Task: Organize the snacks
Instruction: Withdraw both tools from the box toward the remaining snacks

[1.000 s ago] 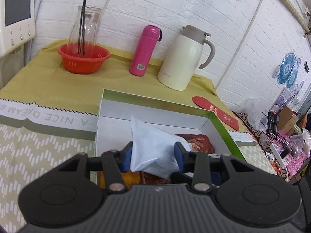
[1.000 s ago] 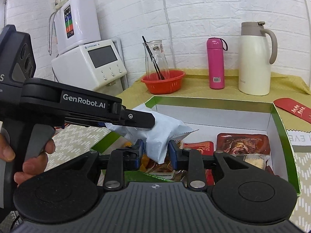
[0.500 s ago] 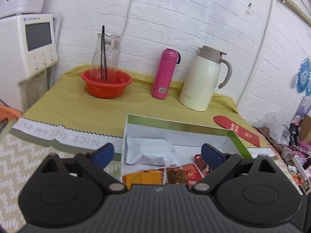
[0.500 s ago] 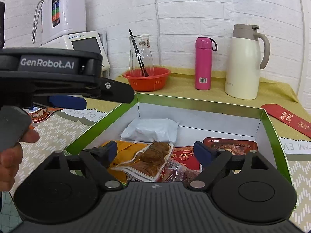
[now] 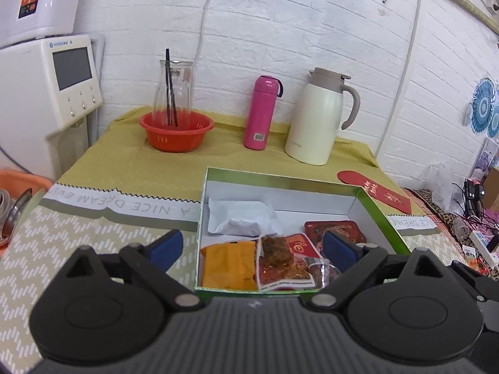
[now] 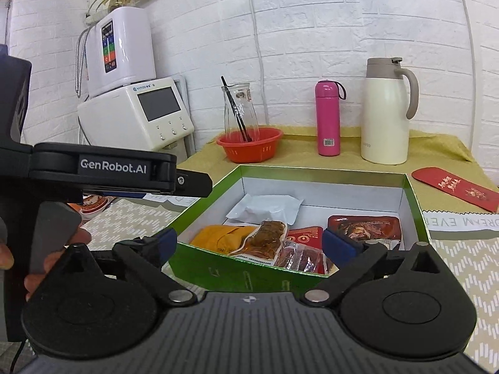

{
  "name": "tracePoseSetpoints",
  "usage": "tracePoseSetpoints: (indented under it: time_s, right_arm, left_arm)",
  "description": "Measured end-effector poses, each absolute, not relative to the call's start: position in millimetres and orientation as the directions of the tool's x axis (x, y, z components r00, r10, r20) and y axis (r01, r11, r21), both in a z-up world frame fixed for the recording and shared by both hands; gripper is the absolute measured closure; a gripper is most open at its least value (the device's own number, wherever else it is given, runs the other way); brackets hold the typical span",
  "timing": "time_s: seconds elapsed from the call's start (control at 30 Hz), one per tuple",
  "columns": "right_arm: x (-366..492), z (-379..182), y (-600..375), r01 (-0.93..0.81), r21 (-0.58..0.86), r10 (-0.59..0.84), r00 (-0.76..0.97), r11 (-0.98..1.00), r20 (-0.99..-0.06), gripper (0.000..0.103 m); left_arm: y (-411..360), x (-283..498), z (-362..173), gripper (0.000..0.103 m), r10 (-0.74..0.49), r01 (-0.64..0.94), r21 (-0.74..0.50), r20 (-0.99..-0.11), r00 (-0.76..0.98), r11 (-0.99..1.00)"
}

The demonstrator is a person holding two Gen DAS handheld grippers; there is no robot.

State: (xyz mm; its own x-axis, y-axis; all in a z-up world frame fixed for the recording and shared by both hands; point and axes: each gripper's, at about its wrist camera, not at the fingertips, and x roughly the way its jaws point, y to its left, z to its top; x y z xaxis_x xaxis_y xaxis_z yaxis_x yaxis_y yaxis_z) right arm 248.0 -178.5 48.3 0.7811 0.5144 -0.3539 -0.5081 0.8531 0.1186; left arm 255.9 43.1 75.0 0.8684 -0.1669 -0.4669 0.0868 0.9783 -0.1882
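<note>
Both grippers, left gripper [image 5: 252, 249] and right gripper [image 6: 249, 243], spread wide, empty. Box [image 6: 414, 205] at frame centre holds packets; approach next snack low, centred.

one box [image 6: 230, 272], five snack packets [image 6: 265, 207]

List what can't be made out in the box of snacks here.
- Left wrist view: box near wall, hidden by the left gripper body.
- Right wrist view: small pale packet behind the right gripper finger, mostly hidden.
- Both views: print on the orange packet, too small.
</note>
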Motion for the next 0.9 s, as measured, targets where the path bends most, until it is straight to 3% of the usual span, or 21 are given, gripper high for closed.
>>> tracePoseSetpoints:
  time_s: [0.4, 0.7, 0.9]
  right_arm:
    - [171.4, 22.6, -218.1, -0.459, 0.167, 0.486, 0.776, 0.872, -0.402, 0.000]
    - [128.8, -5.3, -231.0, -0.343, 0.159, 0.377, 0.808, 0.926, -0.452, 0.000]
    - [120.9, -6.9, -233.8, -0.317, 0.022, 0.300, 0.869, 0.948, -0.392, 0.000]
  left_arm:
    - [23.8, 156.2, 64.3, 0.008, -0.149, 0.116, -0.102, -0.444, 0.883, 0.988]
    - [26.1, 106.3, 18.4, 0.008, -0.184, 0.097, -0.196, -0.499, 0.847, 0.976]
    - [28.4, 97.7, -1.0, 0.008, -0.215, 0.088, -0.247, -0.552, 0.805, 0.965]
